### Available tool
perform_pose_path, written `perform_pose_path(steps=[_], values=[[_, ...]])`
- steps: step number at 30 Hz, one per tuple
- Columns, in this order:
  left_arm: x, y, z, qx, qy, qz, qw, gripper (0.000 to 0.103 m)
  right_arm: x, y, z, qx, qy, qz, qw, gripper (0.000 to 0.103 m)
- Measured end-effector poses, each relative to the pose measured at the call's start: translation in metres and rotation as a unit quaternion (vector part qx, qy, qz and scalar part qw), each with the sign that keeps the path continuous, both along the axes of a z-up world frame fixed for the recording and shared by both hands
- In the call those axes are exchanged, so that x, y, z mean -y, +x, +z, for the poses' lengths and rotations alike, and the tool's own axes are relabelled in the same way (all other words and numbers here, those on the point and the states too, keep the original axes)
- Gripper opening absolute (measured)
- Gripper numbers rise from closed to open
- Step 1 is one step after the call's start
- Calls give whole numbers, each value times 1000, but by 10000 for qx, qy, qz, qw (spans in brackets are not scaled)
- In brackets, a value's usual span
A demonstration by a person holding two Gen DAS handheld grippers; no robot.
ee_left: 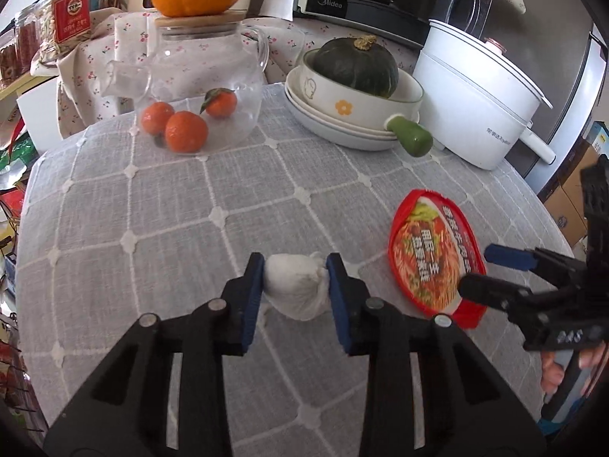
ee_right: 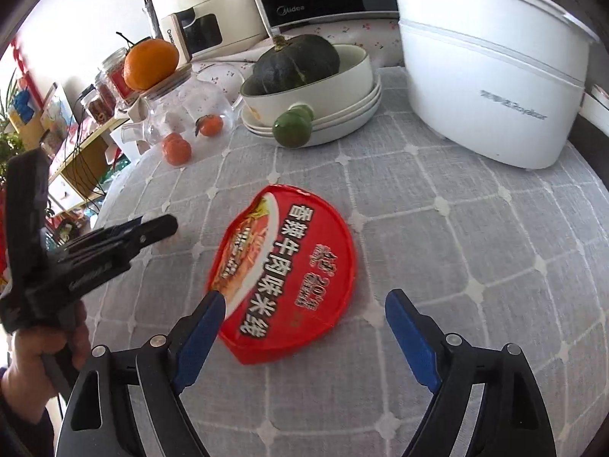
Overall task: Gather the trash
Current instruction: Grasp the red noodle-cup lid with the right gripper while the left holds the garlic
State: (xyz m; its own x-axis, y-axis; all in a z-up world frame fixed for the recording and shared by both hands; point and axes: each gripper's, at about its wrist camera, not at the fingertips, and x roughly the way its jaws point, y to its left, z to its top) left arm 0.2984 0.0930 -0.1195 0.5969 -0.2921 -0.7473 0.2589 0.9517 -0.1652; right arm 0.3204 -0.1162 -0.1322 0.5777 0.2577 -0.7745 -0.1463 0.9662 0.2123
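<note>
Bare counter (ee_left: pixel 160 228) lies open in the middle; the glass teapot (ee_left: pixel 198 87), stacked bowls (ee_left: pixel 342 122) and white cooker (ee_left: pixel 475 95) block the far edge.

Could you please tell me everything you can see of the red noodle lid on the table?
The red noodle lid is a thin, flexible-looking round film, red-rimmed, printed with a noodle photo and bold Chinese lettering. Its edge is wrinkled and one side curls up slightly. It lies printed side up on the grey checked tablecloth, before the white cooker. The open right tool straddles its near edge, one blue finger overlapping the rim; actual contact is unclear.
</note>
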Motion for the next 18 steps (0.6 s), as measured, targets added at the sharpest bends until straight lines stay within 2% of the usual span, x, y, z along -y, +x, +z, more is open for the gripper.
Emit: perform_pose_path(steps=[5,9,12,14,18], values=[[-27,-19,-5,18,16,80,10000,35,-19,18,-16,-208,-176,-219,9994,89],[-40,-24,-10,-38,-54,187,9998,35,-27,15,-18,-40,-327,-364,9988,89],[-46,-31,-11,-86,-67,236,9997,35,-30,10,-15,-72,-170,-313,9993,75],[-48,-38,-9,-91,-59,250,9996,35,-33,5,-13,-145,-50,-207,9997,61],[-48,-55,1,-96,-77,264,9996,35,-37,-13,-7,-205,-195,-129,9995,60]])
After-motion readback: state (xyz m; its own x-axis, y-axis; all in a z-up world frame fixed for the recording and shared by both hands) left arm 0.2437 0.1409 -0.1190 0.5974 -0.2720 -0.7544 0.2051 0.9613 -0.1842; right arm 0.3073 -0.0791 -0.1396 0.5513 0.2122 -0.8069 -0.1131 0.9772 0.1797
